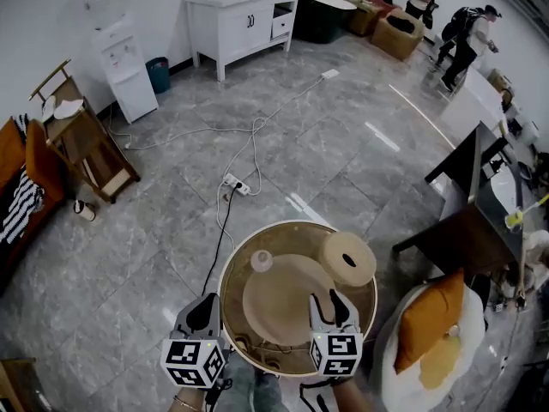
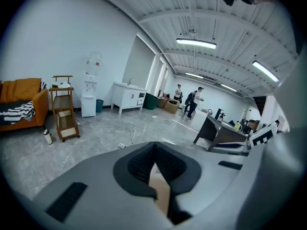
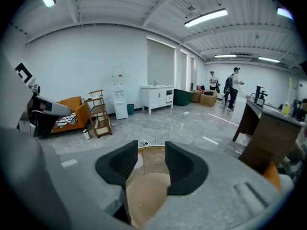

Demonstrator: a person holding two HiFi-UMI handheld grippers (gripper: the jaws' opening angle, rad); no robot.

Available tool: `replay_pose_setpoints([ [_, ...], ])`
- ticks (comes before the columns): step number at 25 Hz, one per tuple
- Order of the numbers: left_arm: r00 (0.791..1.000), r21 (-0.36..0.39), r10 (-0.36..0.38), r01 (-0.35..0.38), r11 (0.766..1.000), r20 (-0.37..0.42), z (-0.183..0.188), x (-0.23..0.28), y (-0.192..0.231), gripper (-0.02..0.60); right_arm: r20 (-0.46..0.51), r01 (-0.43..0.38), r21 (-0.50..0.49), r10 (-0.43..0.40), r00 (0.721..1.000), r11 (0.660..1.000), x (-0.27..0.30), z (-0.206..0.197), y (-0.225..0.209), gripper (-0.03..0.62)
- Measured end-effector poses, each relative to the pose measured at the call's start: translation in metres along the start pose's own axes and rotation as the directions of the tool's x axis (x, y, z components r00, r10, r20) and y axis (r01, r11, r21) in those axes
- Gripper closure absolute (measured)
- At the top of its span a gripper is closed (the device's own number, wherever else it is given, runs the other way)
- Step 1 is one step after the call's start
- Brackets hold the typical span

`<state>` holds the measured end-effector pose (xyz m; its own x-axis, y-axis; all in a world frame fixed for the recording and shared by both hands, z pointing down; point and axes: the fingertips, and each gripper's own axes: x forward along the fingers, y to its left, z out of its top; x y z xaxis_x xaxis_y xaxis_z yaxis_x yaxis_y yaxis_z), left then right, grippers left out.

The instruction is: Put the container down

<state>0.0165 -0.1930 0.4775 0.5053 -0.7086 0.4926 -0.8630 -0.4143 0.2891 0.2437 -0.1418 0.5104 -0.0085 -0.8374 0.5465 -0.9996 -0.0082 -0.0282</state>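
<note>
A round wooden container [image 1: 347, 258] with a hole in its top rests on the far right of a round rimmed wooden tray [image 1: 249, 239]. A flat tan disc [image 1: 279, 299] lies in the tray's middle, with a small pale knob [image 1: 261, 261] beyond it. My right gripper [image 1: 333, 299] hovers over the tray just short of the container, open, nothing between its fingers; in the right gripper view [image 3: 151, 159] the disc [image 3: 146, 195] shows below the jaws. My left gripper [image 1: 204, 303] sits at the tray's left rim, its pads [image 2: 144, 166] meeting over a tan sliver.
A power strip with cables [image 1: 236, 184] lies on the grey floor ahead. A dark desk [image 1: 463, 230] and an orange cushion [image 1: 429, 320] are close on the right. A wooden cart [image 1: 86, 148], an orange sofa and a white cabinet [image 1: 240, 20] line the far walls. People [image 1: 467, 37] stand far right.
</note>
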Motion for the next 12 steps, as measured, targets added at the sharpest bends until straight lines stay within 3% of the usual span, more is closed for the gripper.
replay_pose_setpoints([
  [5, 0.999, 0.025, -0.023, 0.022, 0.999, 0.038, 0.035, -0.031, -0.053, 0.586, 0.081, 0.092, 0.125, -0.103, 0.991, 0.988, -0.081, 0.031, -0.058, 0.439],
  [12, 0.993, 0.082, -0.048, 0.039, 0.996, 0.109, 0.075, -0.069, -0.104, 0.586, 0.223, 0.165, 0.174, -0.202, 0.954, 0.971, -0.182, 0.078, -0.107, 0.531],
])
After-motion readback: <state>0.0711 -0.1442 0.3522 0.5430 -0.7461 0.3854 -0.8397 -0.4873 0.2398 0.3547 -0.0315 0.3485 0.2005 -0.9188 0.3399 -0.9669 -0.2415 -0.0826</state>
